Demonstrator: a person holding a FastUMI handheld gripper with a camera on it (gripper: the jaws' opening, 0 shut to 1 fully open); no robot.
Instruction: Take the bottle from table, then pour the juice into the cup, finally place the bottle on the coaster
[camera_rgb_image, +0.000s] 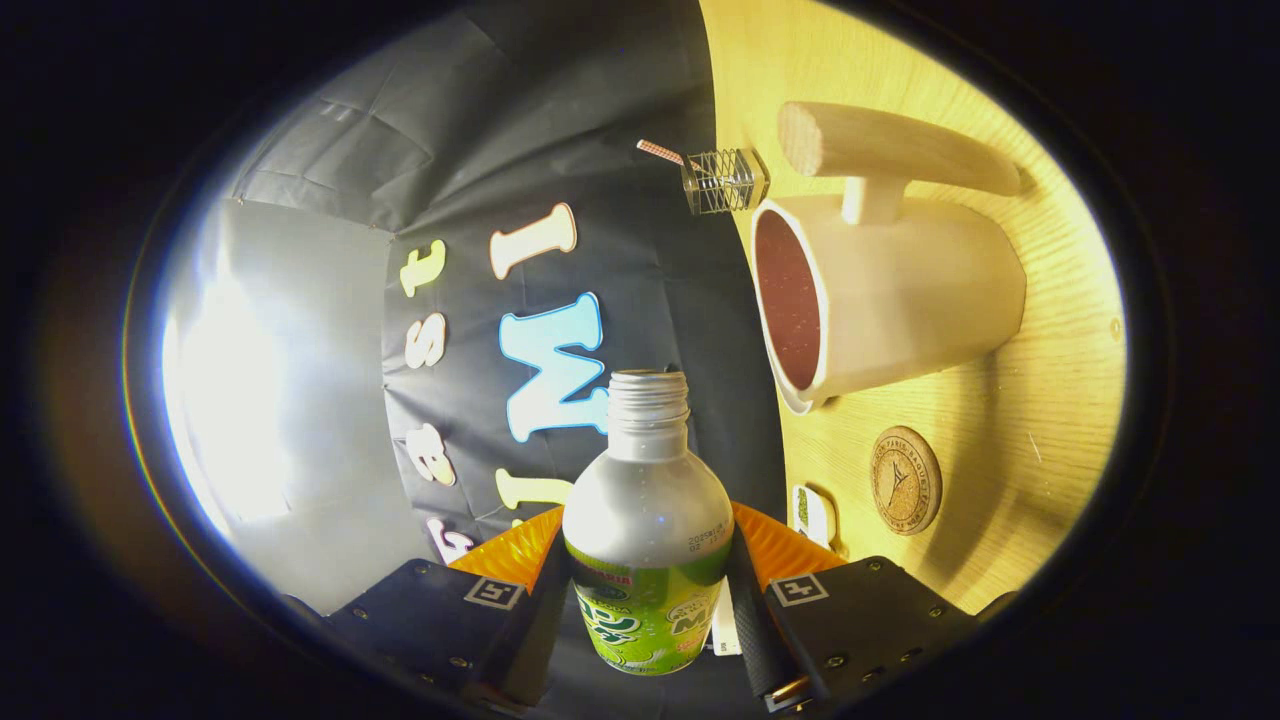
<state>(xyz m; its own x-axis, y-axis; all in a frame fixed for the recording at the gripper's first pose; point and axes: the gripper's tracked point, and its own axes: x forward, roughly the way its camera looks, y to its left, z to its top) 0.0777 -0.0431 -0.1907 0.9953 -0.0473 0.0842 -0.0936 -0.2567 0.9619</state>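
My gripper (648, 590) is shut on a silver bottle (648, 500) with a green label; both fingers press its sides. The bottle's threaded neck has no cap and points away from the fingers. The view is rolled sideways, so the wooden table (1030, 440) stands like a wall beside the bottle. On it is a pale cup (900, 300) with a long wooden handle and a dark red inside; its mouth faces the bottle, which is held off the table and apart from the cup. A round cork coaster (906, 480) lies on the table nearer the fingers than the cup.
A small clear box with a wire coil and a red-and-white stick (722, 180) stands beyond the cup at the table's back edge. A small white card (812, 515) lies on the table close to the fingers. The black booth wall hangs behind the bottle.
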